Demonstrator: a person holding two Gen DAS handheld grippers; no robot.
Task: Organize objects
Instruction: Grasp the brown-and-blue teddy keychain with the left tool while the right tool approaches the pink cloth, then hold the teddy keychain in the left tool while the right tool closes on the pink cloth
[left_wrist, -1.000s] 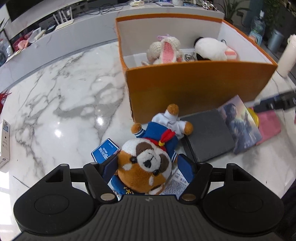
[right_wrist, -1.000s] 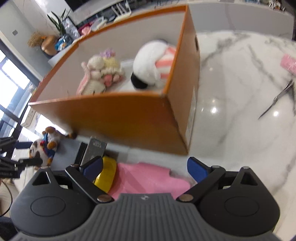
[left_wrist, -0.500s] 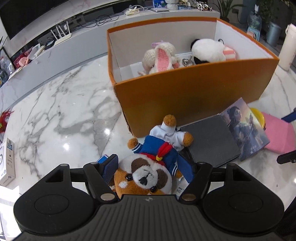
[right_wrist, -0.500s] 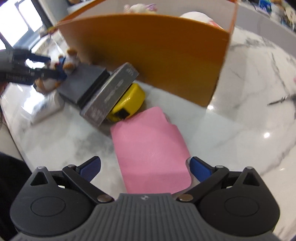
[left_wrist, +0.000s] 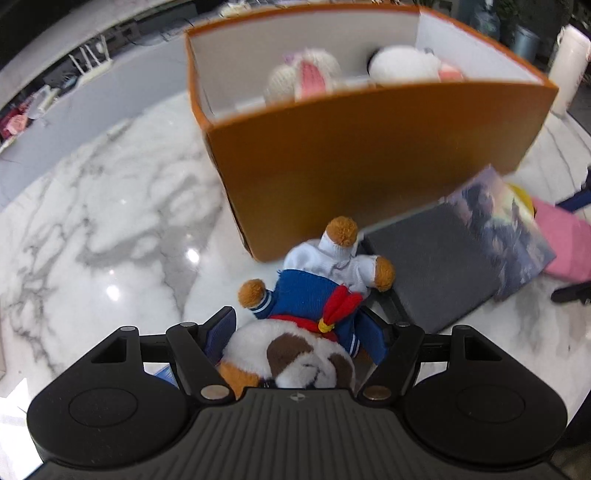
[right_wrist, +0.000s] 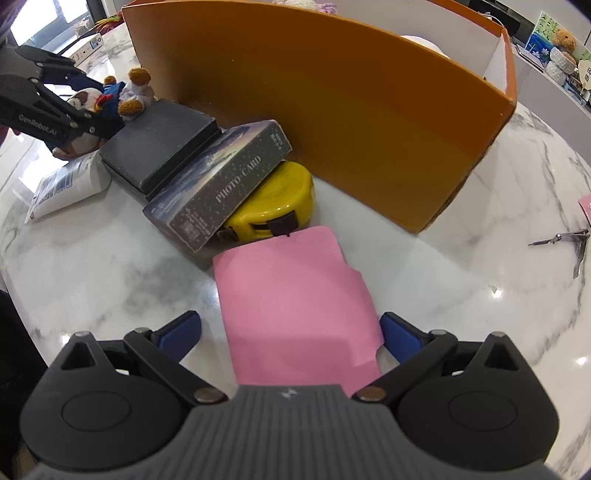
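A plush dog in a blue sailor suit lies on the marble table in front of the orange box. My left gripper is open and straddles the dog's head; I cannot see the pads pressing on it. The right wrist view shows the same gripper at the dog. My right gripper stands wide open over a flat pink pouch. The near end of the pouch lies between its fingers, with a gap on the left side.
A yellow tape measure sits under a "PHOTO CARD" box, which leans on a dark grey box. A white packet lies left. Small metal scissors lie right. Two plush toys sit inside the orange box.
My left gripper has come down over the dog, whose head now sits deeper between the fingers. My right gripper swung from the box side to above the pink pouch and opened a little wider.
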